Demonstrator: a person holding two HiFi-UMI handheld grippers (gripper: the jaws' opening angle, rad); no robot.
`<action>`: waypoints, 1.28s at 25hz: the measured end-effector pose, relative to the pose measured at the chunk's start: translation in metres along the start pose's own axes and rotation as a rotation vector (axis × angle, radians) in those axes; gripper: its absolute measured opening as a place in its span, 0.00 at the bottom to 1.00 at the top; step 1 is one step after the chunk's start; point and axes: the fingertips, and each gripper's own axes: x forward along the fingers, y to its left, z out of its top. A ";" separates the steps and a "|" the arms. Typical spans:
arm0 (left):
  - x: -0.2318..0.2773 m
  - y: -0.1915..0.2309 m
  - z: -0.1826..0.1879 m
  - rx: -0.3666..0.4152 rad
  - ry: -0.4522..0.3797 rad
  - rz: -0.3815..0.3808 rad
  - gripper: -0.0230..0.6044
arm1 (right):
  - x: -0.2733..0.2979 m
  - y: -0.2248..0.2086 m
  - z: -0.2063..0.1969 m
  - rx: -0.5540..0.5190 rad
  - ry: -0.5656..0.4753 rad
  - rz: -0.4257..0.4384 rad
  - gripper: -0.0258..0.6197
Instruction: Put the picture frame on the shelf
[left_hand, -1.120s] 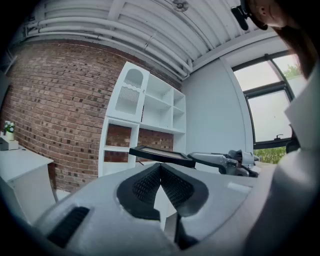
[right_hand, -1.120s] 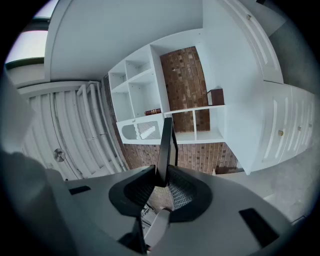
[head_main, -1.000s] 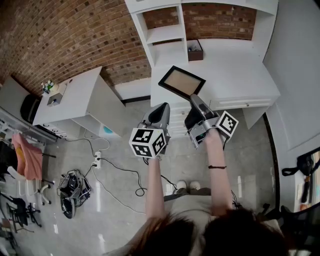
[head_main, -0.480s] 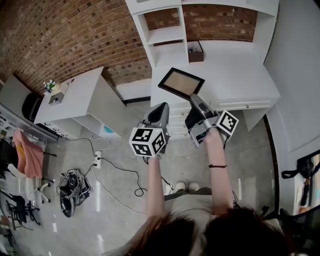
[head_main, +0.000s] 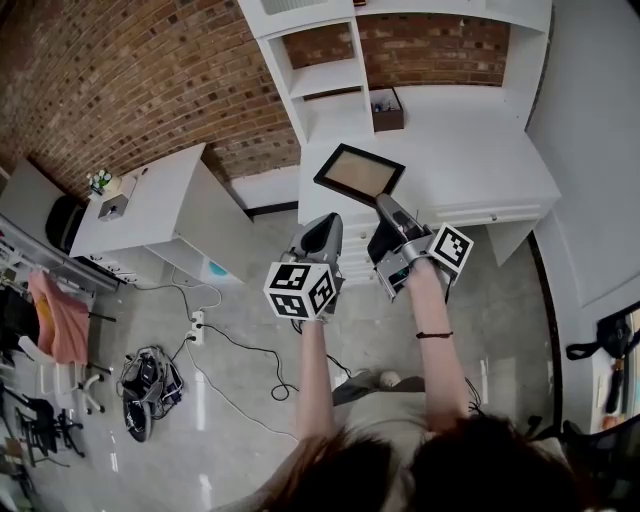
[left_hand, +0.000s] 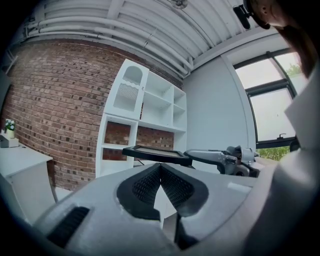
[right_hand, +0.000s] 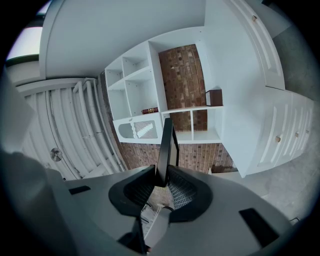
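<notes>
A black picture frame (head_main: 359, 172) with a tan face hangs in the air over the white cabinet top (head_main: 470, 150), held by one corner. My right gripper (head_main: 383, 203) is shut on the frame, which runs edge-on up from the jaws in the right gripper view (right_hand: 164, 147). To the left and lower down, my left gripper (head_main: 322, 228) is shut with nothing in it (left_hand: 160, 167); from it the frame (left_hand: 155, 153) shows flat, ahead and to the right. The white shelf unit (head_main: 330, 72) with brick behind stands beyond the frame.
A small dark box (head_main: 386, 109) sits on the cabinet top by the shelf's upright. A white desk (head_main: 150, 200) with a plant stands at the left. Cables (head_main: 240, 345) and a bundle (head_main: 148, 375) lie on the floor. Drawers (right_hand: 280, 140) front the cabinet.
Both grippers and the frame have shifted a little forward toward the shelf unit. The grip on the frame has not changed.
</notes>
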 end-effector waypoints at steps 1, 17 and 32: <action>0.002 0.001 -0.003 -0.002 0.003 0.001 0.05 | 0.002 -0.002 0.002 0.003 -0.001 -0.001 0.16; 0.040 0.054 0.001 -0.001 0.022 -0.012 0.05 | 0.053 -0.029 0.019 0.038 -0.040 0.003 0.16; 0.080 0.096 -0.002 -0.018 0.030 -0.066 0.05 | 0.096 -0.053 0.032 0.039 -0.089 -0.016 0.16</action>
